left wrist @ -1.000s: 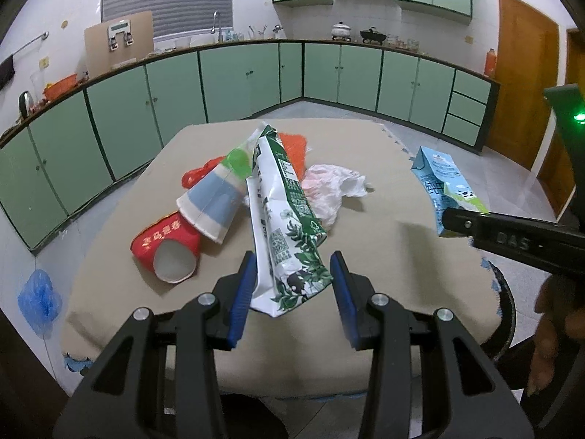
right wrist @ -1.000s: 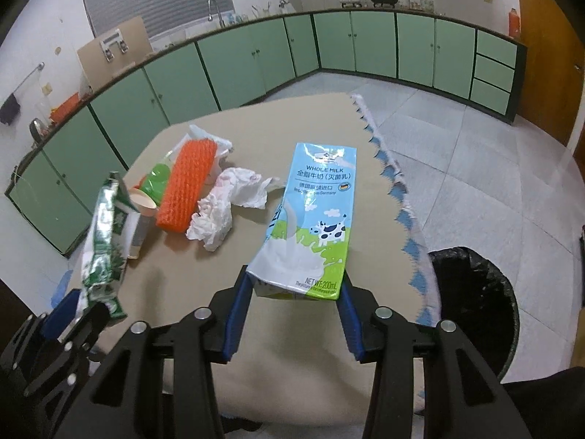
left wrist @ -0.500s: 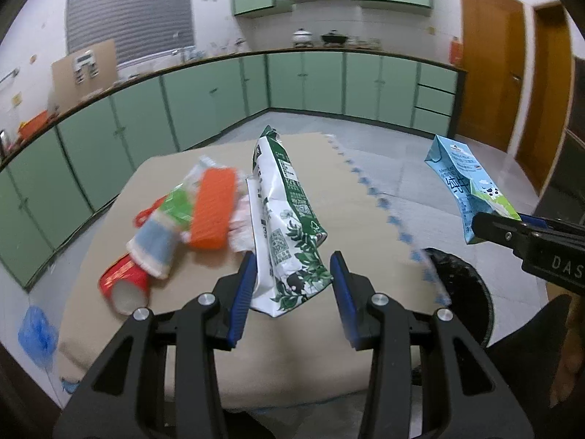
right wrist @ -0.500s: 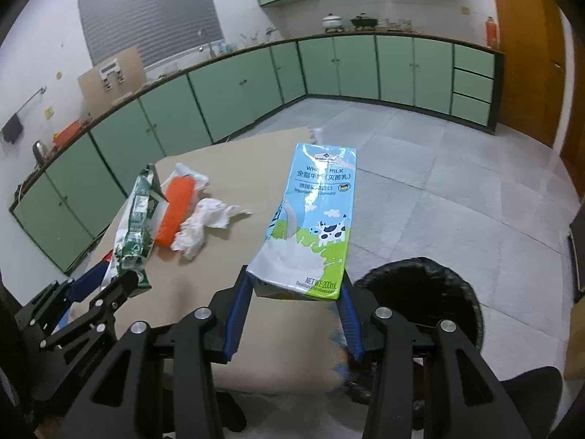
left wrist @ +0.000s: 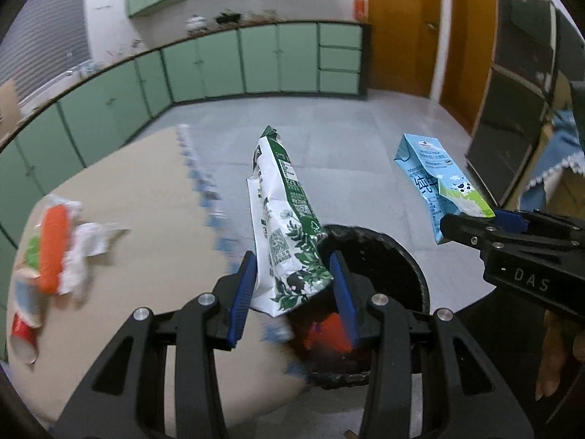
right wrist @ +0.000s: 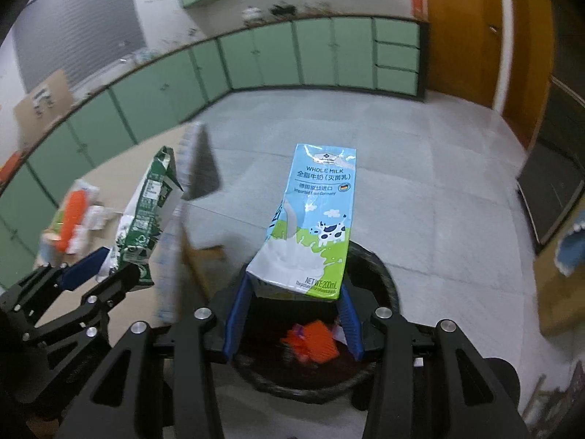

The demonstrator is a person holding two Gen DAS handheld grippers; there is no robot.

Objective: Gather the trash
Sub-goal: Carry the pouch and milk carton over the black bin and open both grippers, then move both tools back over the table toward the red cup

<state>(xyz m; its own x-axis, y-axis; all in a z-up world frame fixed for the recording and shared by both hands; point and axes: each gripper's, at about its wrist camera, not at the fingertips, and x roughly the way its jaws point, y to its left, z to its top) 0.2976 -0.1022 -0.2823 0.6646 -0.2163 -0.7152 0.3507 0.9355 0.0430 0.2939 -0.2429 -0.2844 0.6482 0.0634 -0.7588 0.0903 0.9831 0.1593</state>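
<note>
Between the right jaws: milk carton (right wrist: 309, 219), gripped by right gripper (right wrist: 292, 301), above bin (right wrist: 380, 274).
Between the left jaws: green pouch (left wrist: 287, 219), clamped by left gripper (left wrist: 294, 285), over bin rim.
Left of jaws: table (left wrist: 146, 197), leftover trash.

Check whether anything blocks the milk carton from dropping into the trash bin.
Nothing visible does. The right gripper holds the milk carton over the open trash bin, with only trash inside below. The green pouch hangs off to the side.

carton (right wrist: 314, 219): blue, green, cow print | pouch (left wrist: 285, 226): white, green leaves | bin (left wrist: 402, 256): black
</note>
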